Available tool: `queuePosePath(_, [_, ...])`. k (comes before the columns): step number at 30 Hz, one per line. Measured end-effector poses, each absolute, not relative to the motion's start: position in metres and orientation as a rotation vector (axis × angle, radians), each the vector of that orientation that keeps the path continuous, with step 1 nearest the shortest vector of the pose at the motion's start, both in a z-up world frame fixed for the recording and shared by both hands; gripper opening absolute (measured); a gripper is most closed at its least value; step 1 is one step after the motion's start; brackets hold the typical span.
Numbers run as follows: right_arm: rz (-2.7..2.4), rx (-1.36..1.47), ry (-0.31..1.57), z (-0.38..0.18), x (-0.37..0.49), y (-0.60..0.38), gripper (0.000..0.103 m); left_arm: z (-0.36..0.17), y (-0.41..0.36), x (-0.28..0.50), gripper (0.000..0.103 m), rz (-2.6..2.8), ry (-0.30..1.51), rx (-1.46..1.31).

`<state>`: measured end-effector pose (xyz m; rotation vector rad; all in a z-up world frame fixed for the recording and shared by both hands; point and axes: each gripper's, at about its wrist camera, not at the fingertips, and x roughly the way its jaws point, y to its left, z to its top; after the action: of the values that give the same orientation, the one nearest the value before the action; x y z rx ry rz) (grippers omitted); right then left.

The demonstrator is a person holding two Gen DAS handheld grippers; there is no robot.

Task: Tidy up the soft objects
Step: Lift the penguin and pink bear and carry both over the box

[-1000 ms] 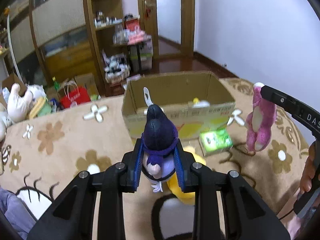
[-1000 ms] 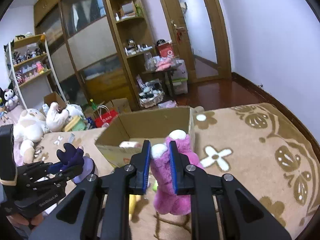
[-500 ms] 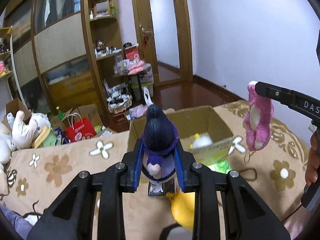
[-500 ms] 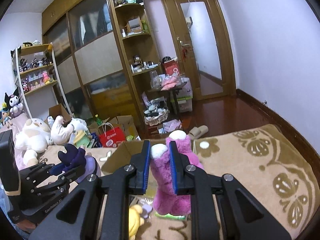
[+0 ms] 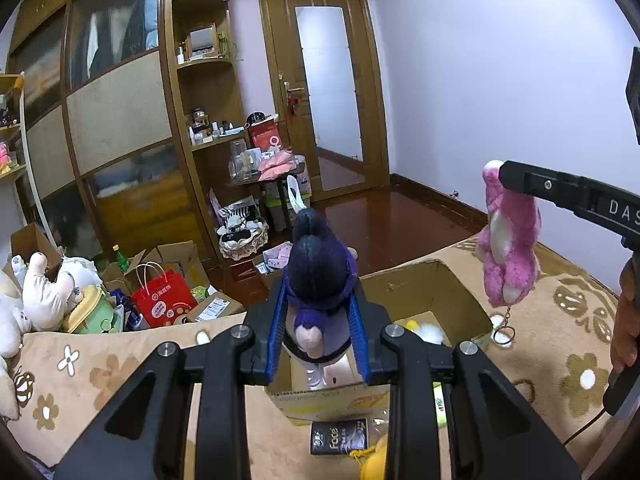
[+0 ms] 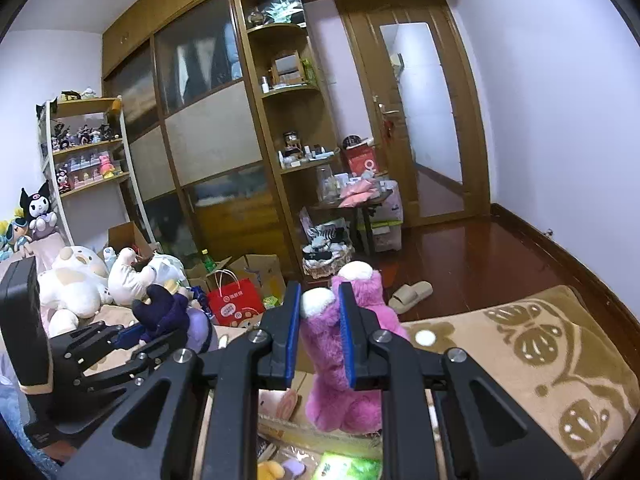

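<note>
My left gripper point(image 5: 316, 334) is clamped on a dark purple plush point(image 5: 318, 276), blue pads pressing its sides, held upright above the near part of an open cardboard box point(image 5: 460, 292). My right gripper point(image 6: 319, 338) is clamped on a pink plush bear point(image 6: 340, 360), which hangs in the air from the pads; in the left wrist view the bear dangles over the box's right edge, a keyring point(image 5: 504, 334) trailing beneath it, and part of my right hand point(image 5: 624, 320) shows at the frame's right border. Both grippers point slightly downward.

Inside the box lie a yellow and a white soft item point(image 5: 424, 328). In front of the box, on a tan flower-patterned blanket point(image 5: 80, 364), sit a dark packet point(image 5: 338, 436), a green packet point(image 6: 348, 468) and a yellow plush point(image 5: 374, 464). Left of the box, white stuffed animals point(image 6: 76, 284) are piled beside a red paper bag point(image 5: 164, 300) and smaller cartons. Beyond the box stretch a dark wood floor, a slipper point(image 6: 412, 294), a cluttered small table point(image 6: 352, 200), a tall wooden wardrobe with corner shelves point(image 5: 204, 68), and a closed door point(image 5: 328, 96) in a pale wall. Far left of the box, a shelf point(image 6: 86, 148) holds figurines.
</note>
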<state>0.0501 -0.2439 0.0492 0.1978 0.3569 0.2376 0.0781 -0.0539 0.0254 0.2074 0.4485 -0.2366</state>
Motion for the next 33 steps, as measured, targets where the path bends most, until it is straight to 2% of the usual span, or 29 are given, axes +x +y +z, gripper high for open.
queuePosePath(16, [0.291, 0.288, 0.393, 0.016, 0.094, -0.244, 0.019, -0.015, -0.052, 0.124, 0.028, -0.254, 0.550, 0.155])
queuePosePath(33, [0.331, 0.312, 0.519, -0.030, 0.121, -0.233, 0.021, -0.065, -0.063, 0.152, 0.029, -0.290, 0.706, 0.159])
